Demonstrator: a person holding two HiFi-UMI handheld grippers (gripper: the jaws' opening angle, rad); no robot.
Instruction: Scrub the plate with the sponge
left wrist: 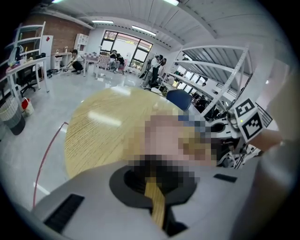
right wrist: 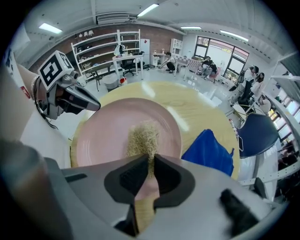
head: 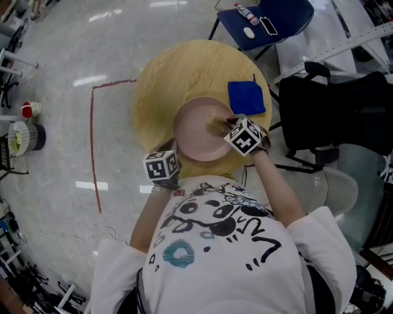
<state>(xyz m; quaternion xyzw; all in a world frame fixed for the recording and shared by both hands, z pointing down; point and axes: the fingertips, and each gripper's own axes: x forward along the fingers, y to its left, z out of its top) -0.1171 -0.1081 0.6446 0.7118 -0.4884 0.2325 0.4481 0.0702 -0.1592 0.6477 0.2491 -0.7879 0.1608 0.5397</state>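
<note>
A pink plate lies on the round wooden table. My right gripper is shut on a tan fibrous sponge, which rests on the plate near its middle. In the head view the right gripper reaches in from the plate's right side, over the sponge. My left gripper sits at the plate's near-left rim with its jaws almost together. In the left gripper view a mosaic patch hides the tips of the left gripper. From the right gripper view the left gripper looks pinched on the rim.
A blue cloth lies on the table just beyond the plate's right side. A blue chair stands behind the table and a black bag sits to its right. Red tape marks the floor on the left.
</note>
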